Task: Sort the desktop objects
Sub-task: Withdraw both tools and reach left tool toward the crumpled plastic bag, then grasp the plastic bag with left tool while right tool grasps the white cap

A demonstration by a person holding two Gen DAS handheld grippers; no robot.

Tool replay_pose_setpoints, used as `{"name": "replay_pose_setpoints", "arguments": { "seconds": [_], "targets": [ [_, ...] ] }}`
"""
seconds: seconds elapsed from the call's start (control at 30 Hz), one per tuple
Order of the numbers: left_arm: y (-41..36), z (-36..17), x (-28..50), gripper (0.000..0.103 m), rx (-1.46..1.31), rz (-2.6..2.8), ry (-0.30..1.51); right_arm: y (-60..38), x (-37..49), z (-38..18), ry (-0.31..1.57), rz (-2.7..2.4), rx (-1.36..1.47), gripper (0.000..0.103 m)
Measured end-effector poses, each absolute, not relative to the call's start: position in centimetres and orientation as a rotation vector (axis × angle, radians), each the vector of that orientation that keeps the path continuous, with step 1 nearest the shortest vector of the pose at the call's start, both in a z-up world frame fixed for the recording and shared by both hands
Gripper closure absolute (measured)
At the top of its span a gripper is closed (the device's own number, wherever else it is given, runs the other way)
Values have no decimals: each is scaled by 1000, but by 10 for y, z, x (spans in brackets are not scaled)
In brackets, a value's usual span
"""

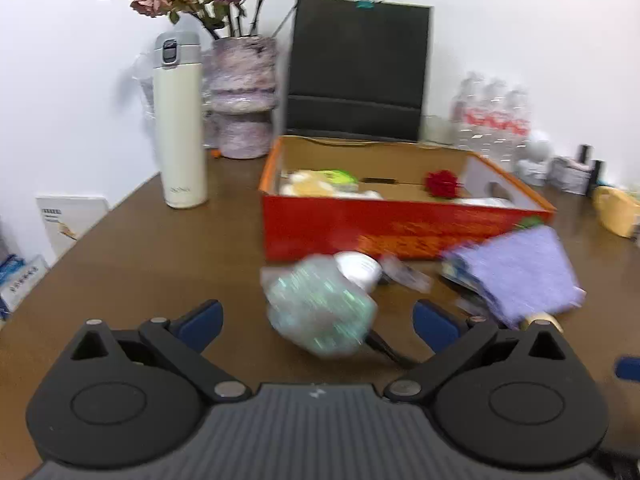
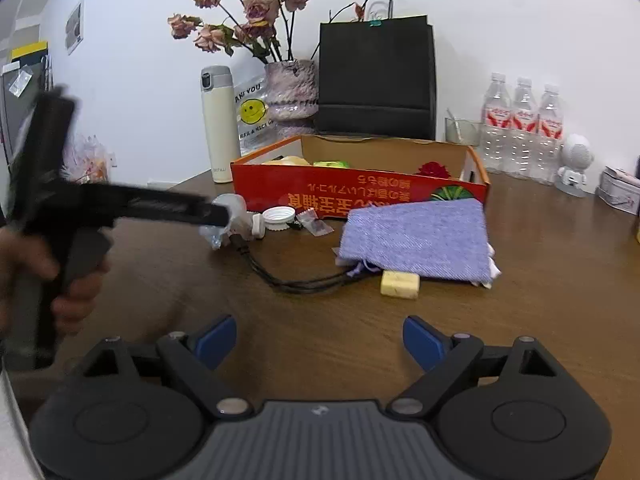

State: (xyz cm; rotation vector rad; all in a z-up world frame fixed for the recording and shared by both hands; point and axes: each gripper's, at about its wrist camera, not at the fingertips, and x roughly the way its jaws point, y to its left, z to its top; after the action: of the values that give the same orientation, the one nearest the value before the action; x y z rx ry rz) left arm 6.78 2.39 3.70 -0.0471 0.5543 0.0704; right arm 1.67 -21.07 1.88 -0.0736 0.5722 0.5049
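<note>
My left tongs (image 1: 318,322) stand apart over a blurred crumpled wrapper (image 1: 320,308) on the desk (image 1: 140,264); whether they touch it I cannot tell. My right tongs (image 2: 318,340) are also apart, empty, above bare wood. The red box (image 2: 360,196) carries orange writing I cannot read, upside down. A purple pouch (image 2: 416,240) leans against it, a white cap (image 2: 279,218) just beside. The bag (image 2: 252,116) behind the flask (image 2: 216,124) reads "HAVE A NICE".

Brown wooden table (image 2: 540,280) carries orange box (image 2: 360,196), purple pouch (image 2: 416,236), thermos (image 2: 216,124).
</note>
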Motion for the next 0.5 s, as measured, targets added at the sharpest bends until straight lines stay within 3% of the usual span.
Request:
{"name": "replay_pose_setpoints", "arguments": {
  "seconds": [0.03, 0.07, 0.1, 0.2, 0.33, 0.5],
  "targets": [
    [27, 35, 77, 0, -51, 59, 552, -207, 22, 18, 576, 515, -73, 14],
    [29, 34, 85, 9, -55, 44, 567, -202, 28, 18, 579, 527, -74, 15],
    [33, 32, 92, 24, -74, 36, 586, -196, 34, 18, 583, 536, -77, 16],
    [53, 25, 99, 50, -211, 20, 648, -177, 51, 19, 592, 581, -93, 19],
    [84, 28, 81, 59, -345, 24, 629, -146, 76, 18, 603, 646, -114, 25],
    [117, 37, 53, 61, -463, 83, 569, -109, 114, 22, 595, 681, -84, 45]
  ]
}}
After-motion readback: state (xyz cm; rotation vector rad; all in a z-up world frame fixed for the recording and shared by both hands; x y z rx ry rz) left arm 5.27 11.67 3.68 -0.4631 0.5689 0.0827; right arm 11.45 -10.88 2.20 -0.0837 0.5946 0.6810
